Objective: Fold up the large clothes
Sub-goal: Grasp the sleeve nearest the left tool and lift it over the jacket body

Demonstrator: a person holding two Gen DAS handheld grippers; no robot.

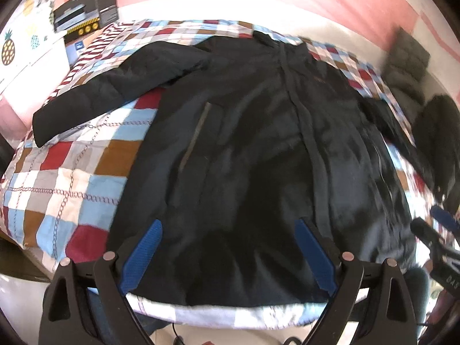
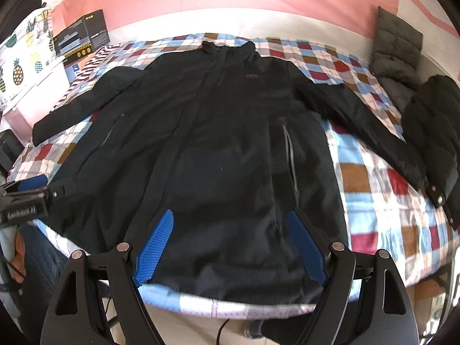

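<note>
Jacket flat on bedspread, collar far, hem near, sleeves outspread

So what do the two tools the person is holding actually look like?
Both match. The left tool and the right tool each have black plastic linkage arms with round silver pivot pins and triangular cut-outs, ending in two fingers faced with ribbed blue pads. The right view shows white lettering on the left tool's black body. Thin black cables hang below. The person wears blue jeans.
</note>
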